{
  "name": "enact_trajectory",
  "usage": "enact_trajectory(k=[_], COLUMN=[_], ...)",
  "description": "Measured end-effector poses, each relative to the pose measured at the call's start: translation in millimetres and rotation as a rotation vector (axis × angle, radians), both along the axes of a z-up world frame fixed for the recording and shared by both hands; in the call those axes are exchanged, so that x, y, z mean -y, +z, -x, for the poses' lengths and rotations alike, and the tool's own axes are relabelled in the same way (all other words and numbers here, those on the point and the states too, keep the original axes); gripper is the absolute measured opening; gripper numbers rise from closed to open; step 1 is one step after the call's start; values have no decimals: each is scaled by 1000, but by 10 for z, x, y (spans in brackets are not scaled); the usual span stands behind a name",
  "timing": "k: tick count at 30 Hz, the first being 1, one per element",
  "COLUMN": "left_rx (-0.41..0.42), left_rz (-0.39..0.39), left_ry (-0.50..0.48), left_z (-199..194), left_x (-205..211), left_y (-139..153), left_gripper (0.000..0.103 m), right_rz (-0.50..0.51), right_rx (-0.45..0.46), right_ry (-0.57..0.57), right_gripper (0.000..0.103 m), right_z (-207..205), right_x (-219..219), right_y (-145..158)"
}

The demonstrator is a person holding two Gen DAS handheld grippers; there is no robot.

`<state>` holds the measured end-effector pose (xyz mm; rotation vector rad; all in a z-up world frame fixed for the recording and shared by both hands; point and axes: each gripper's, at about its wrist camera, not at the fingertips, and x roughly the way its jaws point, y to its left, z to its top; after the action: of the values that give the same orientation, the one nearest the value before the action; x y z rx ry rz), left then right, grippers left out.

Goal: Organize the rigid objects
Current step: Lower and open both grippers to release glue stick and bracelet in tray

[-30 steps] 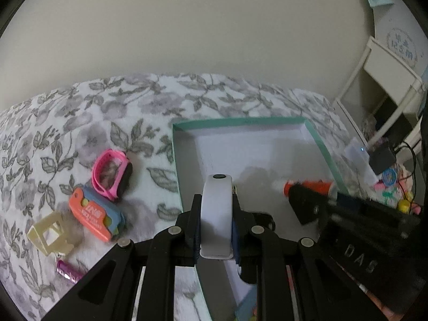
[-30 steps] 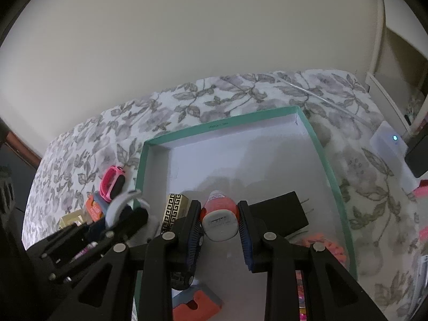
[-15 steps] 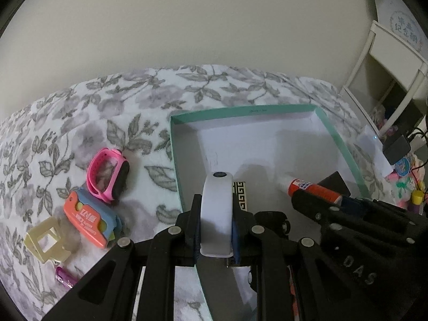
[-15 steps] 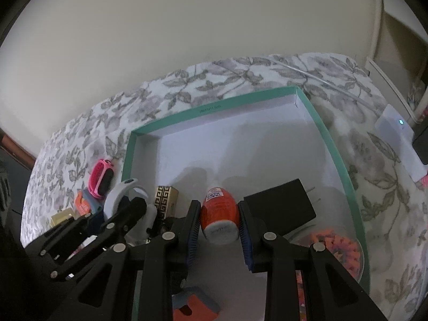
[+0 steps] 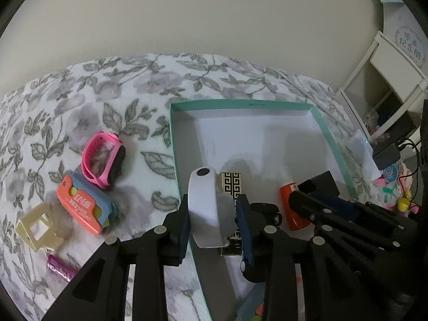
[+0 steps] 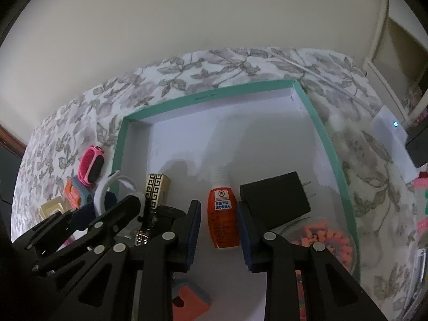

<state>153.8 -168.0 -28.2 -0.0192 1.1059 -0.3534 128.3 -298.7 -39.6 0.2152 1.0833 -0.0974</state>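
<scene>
Right wrist view shows the right tongs (image 6: 218,222) spread wide around the orange bottle (image 6: 223,218) lying in the tray (image 6: 334,149), apparently released, while the left tongs (image 5: 214,216), also wide, loosely straddle the white band (image 5: 204,208) over the tray's left rim, so next comes lowering it inside.

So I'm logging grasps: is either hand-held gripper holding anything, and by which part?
Neither seems to: the left hand-held gripper stands open around the white band; the orange bottle lies released.
</scene>
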Motion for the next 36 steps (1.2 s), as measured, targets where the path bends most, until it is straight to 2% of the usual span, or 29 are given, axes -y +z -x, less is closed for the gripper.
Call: enact_trajectory(k=[5,14,18,20,23,25,27,29,31,33,36], left_rx=[-3,19,10,1,-4,-6,-8,-10,-9,-6,-4], left_rz=[26,26,-10,-26,-50,-69,-82,-84,-81,-85,-98], left_ry=[17,71,111,126,140,149,161,177,190,202,210], left_z=[-3,-5,-41,-59,-66,-71,-78,-89,-97,-100,-110], left_x=[-74,-256,-352,-389,-417,-431,-459,-486,-522,-547,-561], left_y=[127,370,346,316,286,268,246,233,232,235,225], left_gripper=[45,45,47,52,54,55,59,74,75,75,80], right_rz=[25,56,71,73,83,93,97,99,98,99,95], right_rx=[33,119,108,100,99,100,97,92,87,86,84], right_ry=[4,27,25,25,17,14,13,8,1,-10,-24], right_gripper=[31,32,41,45,62,62,68,71,72,80,83], right_z=[34,85,74,69,62,53,40,27,18,14,13], right_x=[-27,-122,-116,-107,-101,-102,-99,-93,-82,-68,-42], right_y=[182,509,486,455,427,412,385,361,332,315,301])
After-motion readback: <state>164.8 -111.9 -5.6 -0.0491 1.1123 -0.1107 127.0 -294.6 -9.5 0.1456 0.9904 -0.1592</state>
